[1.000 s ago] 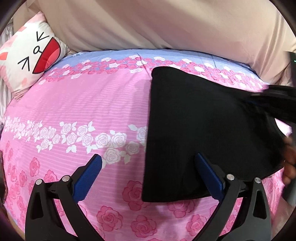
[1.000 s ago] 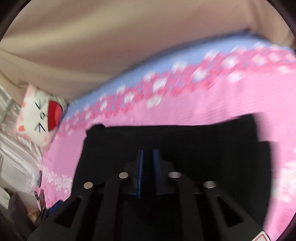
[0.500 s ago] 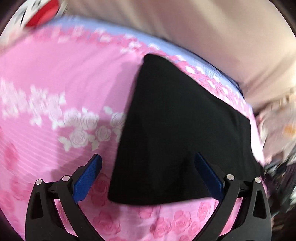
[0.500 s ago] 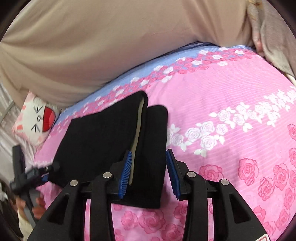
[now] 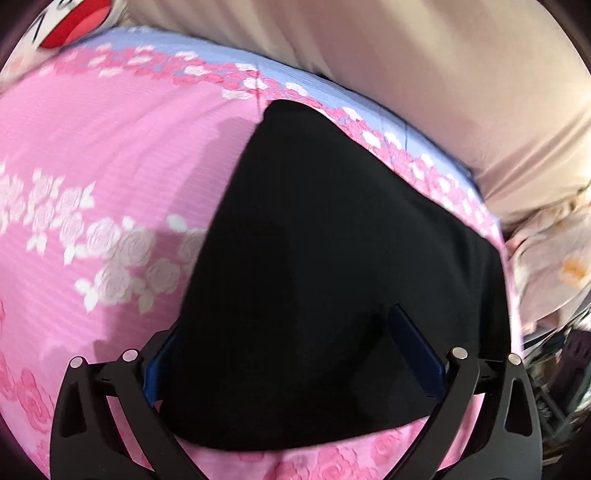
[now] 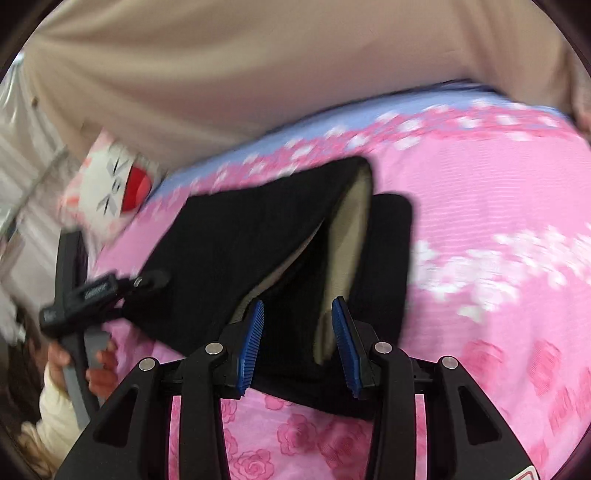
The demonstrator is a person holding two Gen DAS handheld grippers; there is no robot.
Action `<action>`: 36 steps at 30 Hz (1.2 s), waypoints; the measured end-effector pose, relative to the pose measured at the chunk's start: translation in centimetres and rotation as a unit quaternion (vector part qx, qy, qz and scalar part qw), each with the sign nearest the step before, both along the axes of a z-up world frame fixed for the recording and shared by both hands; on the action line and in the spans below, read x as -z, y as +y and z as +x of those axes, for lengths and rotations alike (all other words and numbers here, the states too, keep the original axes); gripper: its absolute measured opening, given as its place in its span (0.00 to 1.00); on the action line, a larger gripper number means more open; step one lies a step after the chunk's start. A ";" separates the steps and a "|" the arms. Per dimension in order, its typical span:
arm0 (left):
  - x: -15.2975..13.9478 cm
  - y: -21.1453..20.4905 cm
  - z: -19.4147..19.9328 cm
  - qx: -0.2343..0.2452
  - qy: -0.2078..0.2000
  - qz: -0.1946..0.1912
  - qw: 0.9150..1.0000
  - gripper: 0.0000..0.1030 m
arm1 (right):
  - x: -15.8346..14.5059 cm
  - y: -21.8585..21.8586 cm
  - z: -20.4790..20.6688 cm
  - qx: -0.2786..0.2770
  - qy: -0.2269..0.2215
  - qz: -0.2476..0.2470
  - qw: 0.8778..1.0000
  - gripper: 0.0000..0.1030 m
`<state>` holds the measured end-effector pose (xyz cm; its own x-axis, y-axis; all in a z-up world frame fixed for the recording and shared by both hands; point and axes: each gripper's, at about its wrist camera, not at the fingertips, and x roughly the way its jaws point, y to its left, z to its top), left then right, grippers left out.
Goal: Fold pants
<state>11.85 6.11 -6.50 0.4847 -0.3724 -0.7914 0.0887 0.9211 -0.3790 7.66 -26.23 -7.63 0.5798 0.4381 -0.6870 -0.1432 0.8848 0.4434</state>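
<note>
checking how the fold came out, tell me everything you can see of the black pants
The black pants lie folded into a compact, roughly four-sided bundle on the pink rose-print bedsheet, near its blue border. The fabric looks matte, dark and soft. In the right wrist view the right end gapes, showing a beige lining between black layers. The open left gripper straddles the near edge; the open right gripper frames the gaping end, its jaws not pressing it.

Blur and hidden parts

My folded black fabric pants (image 5: 332,277) cover my left gripper's (image 5: 291,354) left blue pad; the white cat-face pillow (image 5: 70,22) is cropped, the rose-printed pink bedsheet (image 6: 498,258) smeared.
</note>
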 end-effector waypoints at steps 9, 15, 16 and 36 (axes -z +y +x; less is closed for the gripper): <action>-2.6 3.1 0.0 0.026 0.025 -0.094 0.995 0.26 | -1.4 -2.8 -0.2 -0.028 0.005 0.171 0.985 0.09; -3.9 2.6 -4.7 0.063 0.040 -0.106 0.992 0.30 | -0.6 -4.3 -5.5 0.014 0.001 0.128 0.992 0.13; -3.4 2.1 -4.8 0.060 0.039 -0.087 0.994 0.33 | 1.3 -4.6 -5.2 0.036 0.019 0.088 0.995 0.14; -0.6 3.6 -5.4 -0.051 0.008 -0.017 0.998 0.88 | -4.5 -3.1 0.9 0.018 -0.026 0.000 0.999 0.17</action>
<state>6.47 9.66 -5.92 0.5088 -0.3487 -0.7871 -0.0121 0.9113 -0.4116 8.54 -29.35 -3.10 0.6304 0.4164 -0.6552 -0.1350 0.8899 0.4358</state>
